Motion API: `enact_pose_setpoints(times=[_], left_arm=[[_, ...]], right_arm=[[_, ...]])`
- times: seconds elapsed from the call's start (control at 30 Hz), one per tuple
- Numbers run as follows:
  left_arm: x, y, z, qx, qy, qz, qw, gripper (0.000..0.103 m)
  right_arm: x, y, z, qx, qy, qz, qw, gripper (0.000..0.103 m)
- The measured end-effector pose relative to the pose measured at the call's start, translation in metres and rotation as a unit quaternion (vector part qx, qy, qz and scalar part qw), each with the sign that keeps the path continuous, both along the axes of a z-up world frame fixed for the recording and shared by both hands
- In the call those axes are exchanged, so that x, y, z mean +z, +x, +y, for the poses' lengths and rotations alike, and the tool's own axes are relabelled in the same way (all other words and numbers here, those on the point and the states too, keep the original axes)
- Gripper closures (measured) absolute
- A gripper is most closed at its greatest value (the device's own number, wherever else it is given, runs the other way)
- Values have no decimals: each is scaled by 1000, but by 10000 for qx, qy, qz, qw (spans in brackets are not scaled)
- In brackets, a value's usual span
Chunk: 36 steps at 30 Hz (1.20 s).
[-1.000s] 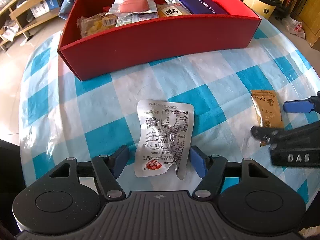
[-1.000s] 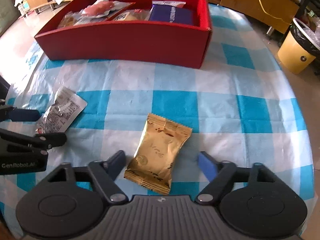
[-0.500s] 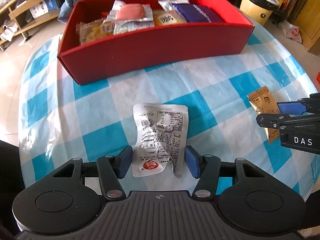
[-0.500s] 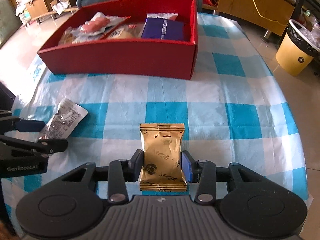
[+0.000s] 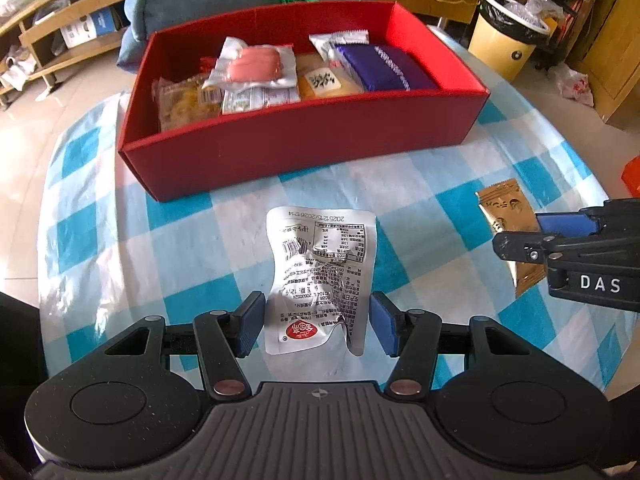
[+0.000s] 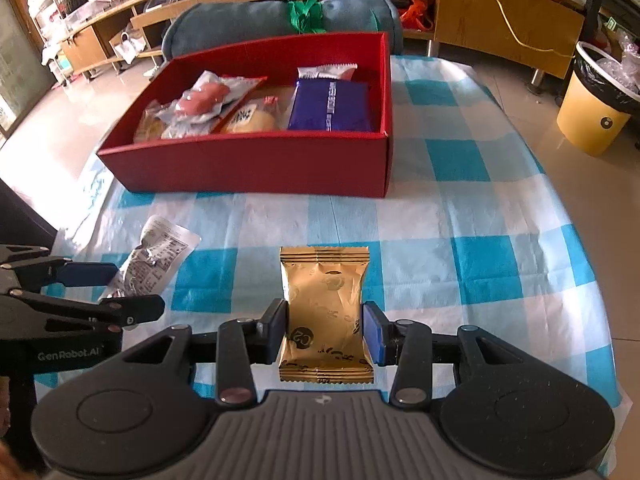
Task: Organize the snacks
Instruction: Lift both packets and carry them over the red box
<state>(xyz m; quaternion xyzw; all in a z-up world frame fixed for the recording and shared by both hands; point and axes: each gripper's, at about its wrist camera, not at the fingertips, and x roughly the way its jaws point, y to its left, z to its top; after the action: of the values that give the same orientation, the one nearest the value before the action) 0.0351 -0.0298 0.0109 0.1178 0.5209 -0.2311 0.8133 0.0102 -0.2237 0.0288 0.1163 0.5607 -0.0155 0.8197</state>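
Clamping the gold snack packet (image 6: 325, 312) between its blue pads, the right gripper (image 6: 325, 330) holds it above the blue-checked tablecloth (image 6: 460, 220). Around the silver foil pouch (image 5: 320, 276), the left gripper (image 5: 316, 326) has pads close on both sides; actual contact is unclear. Behind both sits the red box (image 5: 304, 148) of snacks.

Left wrist view: sits low behind the left gripper (image 5: 316, 326), close above the checked tablecloth (image 5: 192, 248), facing forward at the red box (image 5: 304, 148) in the upper centre. Right gripper (image 5: 520, 236) enters at the right edge.

Right wrist view: same low, near placement behind its own fingers, box (image 6: 256, 168) again upper centre, seen from further right. Left gripper (image 6: 120, 288) enters at lower left.

Shared: box, tablecloth, yellow bin (image 5: 502, 36) at upper right.
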Motion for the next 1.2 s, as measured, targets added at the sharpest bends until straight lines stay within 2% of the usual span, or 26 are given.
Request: enact_pose_setpoints(times=[0.63, 1.2], left_arm=[[26, 17, -8, 167, -259, -318, 9990, 39], [51, 55, -21, 371, -379, -718, 9960, 39]], right_arm=[[30, 22, -9, -90, 230, -528, 9983, 66], [44, 69, -20, -83, 281, -846, 9960, 66]])
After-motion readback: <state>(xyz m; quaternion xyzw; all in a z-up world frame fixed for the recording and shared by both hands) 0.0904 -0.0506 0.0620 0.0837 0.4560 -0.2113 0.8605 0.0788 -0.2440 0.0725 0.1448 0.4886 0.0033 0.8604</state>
